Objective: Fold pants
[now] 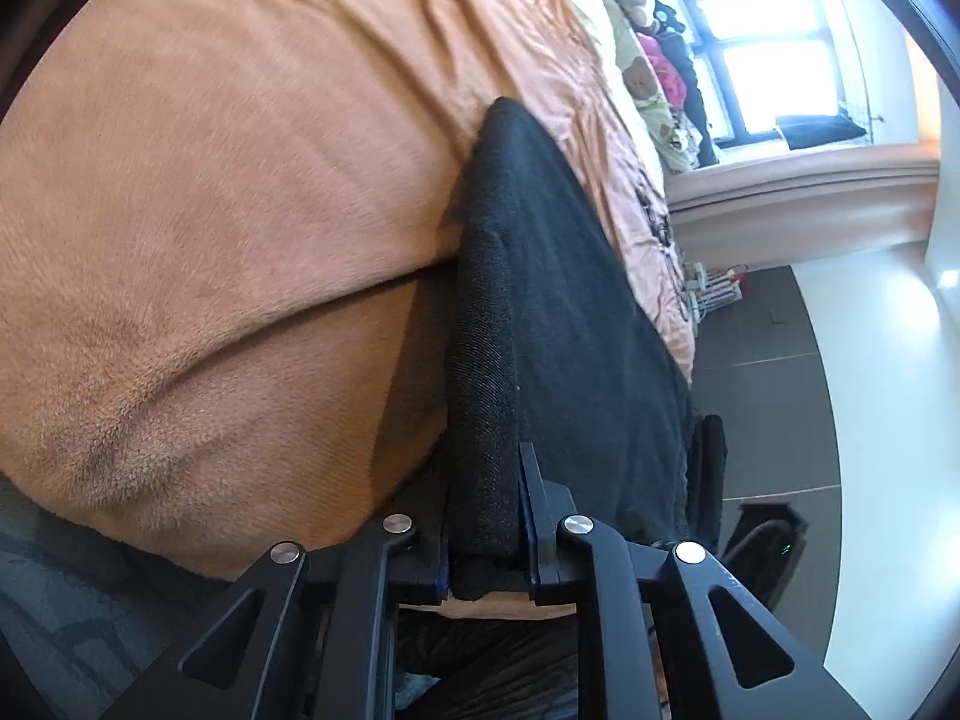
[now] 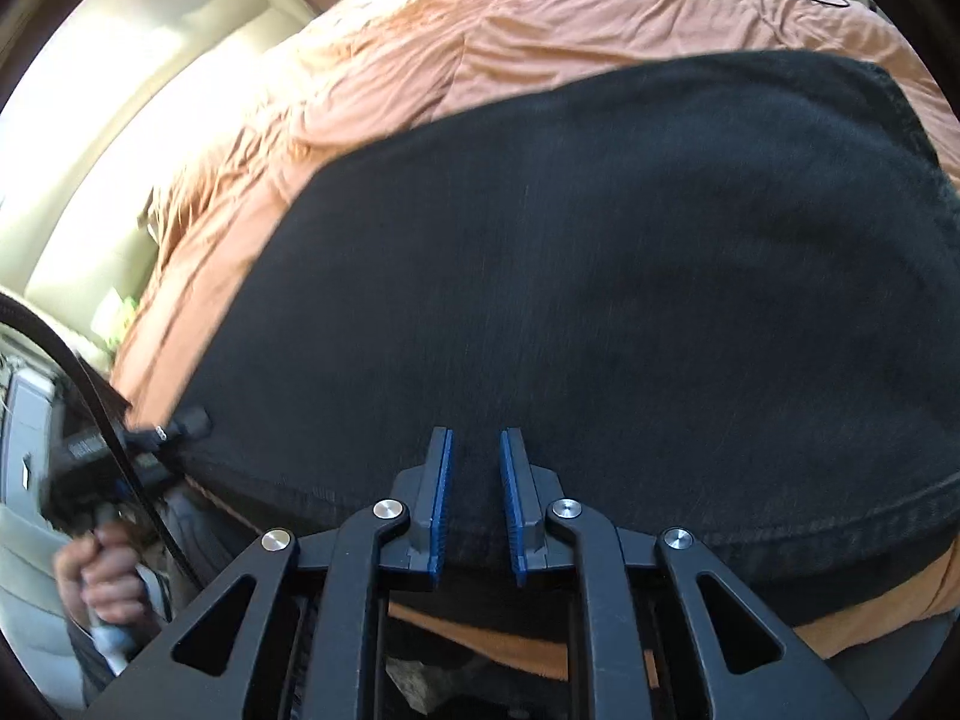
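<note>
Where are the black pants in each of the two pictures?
Left wrist view: the black pants run up the middle from the left gripper, which pinches a folded edge, to right of centre.
Right wrist view: the pants fill the middle and right, their hem just beyond the right gripper.
Shared landmark: the orange blanket lies under the pants in both.

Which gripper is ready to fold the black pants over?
Left. The left hand-held gripper is already shut on the pants edge; the right hand-held gripper only straddles the hem.
</note>
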A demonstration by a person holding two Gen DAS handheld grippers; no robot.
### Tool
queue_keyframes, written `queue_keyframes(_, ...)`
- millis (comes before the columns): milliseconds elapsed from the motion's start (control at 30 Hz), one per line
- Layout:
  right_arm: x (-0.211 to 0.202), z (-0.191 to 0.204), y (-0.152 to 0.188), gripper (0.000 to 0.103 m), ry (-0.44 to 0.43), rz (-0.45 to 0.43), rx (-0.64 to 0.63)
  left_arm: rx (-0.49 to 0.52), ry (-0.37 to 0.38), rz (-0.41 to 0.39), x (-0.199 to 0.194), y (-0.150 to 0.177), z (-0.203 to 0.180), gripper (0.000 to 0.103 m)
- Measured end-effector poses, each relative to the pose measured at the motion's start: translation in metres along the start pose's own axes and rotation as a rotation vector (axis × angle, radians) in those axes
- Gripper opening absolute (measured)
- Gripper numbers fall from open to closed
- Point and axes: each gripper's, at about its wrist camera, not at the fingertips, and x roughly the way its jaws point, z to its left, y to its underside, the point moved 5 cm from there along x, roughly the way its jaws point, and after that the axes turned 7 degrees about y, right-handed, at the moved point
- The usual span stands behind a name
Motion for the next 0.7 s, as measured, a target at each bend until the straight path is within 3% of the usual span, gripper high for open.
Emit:
queue_keyframes(267,0.006,0.012,0.01,0.011,0.008,0.059,-0.052,0.034,-0.003,-0.012,-0.005,-0.001,-0.019,0.018)
queue_keyframes(500,-0.008,0.019,-0.024,0.009,-0.024,-0.004,-0.056,0.009,-0.038,-0.014,-0.002,-0.002,-0.015,0.018)
queue_keyframes(700,0.025,0.012,-0.048,0.009,0.019,0.015,-0.039,0.007,-0.056,-0.025,-0.002,-0.002,-0.02,0.018)
